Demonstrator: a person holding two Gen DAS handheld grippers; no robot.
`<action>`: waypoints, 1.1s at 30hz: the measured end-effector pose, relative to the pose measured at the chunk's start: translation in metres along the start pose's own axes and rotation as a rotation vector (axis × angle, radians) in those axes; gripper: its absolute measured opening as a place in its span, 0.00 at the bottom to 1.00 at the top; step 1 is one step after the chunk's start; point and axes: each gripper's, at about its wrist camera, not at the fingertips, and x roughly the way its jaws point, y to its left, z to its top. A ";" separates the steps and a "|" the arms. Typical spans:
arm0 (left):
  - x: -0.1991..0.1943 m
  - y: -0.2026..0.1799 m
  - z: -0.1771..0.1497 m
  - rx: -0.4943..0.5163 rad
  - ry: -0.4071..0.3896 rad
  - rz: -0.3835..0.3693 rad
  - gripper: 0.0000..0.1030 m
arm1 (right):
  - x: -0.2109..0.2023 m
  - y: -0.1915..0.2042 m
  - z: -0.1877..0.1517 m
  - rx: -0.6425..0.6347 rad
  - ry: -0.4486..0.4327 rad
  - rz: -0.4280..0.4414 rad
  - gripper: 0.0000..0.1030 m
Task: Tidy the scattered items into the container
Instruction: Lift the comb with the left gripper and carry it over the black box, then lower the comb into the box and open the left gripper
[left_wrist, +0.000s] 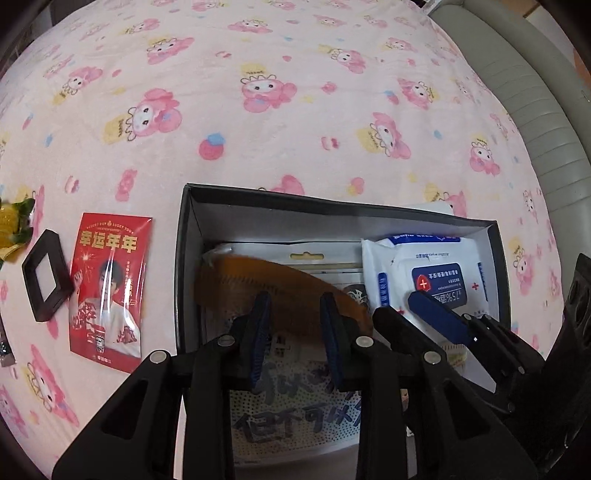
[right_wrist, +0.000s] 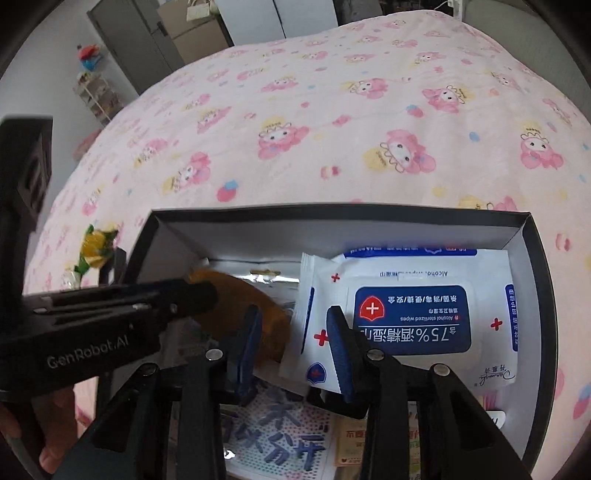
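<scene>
Left wrist view: the left gripper (left_wrist: 297, 314), jaws parted, hangs over an amber plastic comb (left_wrist: 280, 284) inside the dark open cardboard box (left_wrist: 183, 258). One white wipes pack (right_wrist: 410, 314) lies there under the released right gripper (right_wrist: 293, 347). One red packet (left_wrist: 109, 286) and one black square frame (left_wrist: 46, 275) lie outside.

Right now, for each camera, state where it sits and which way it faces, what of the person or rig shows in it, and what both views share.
Left wrist: sits on the left gripper, looking down and forward into the box over the orange comb; its own fingers and the right gripper show.
Right wrist: sits on the right gripper, facing into the box above the wipes pack; its own fingers, the left gripper body and a hand show.
Shared: box, comb, wipes pack, pink blanket.
</scene>
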 end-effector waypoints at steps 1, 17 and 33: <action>-0.001 0.000 -0.004 0.002 0.003 -0.009 0.25 | -0.001 0.000 -0.001 -0.002 -0.001 -0.008 0.33; 0.013 -0.031 -0.035 0.167 0.096 0.076 0.25 | -0.030 -0.025 -0.020 0.080 -0.002 -0.112 0.33; -0.026 -0.015 -0.039 0.170 -0.040 -0.013 0.32 | -0.041 -0.008 -0.029 0.067 -0.075 -0.122 0.33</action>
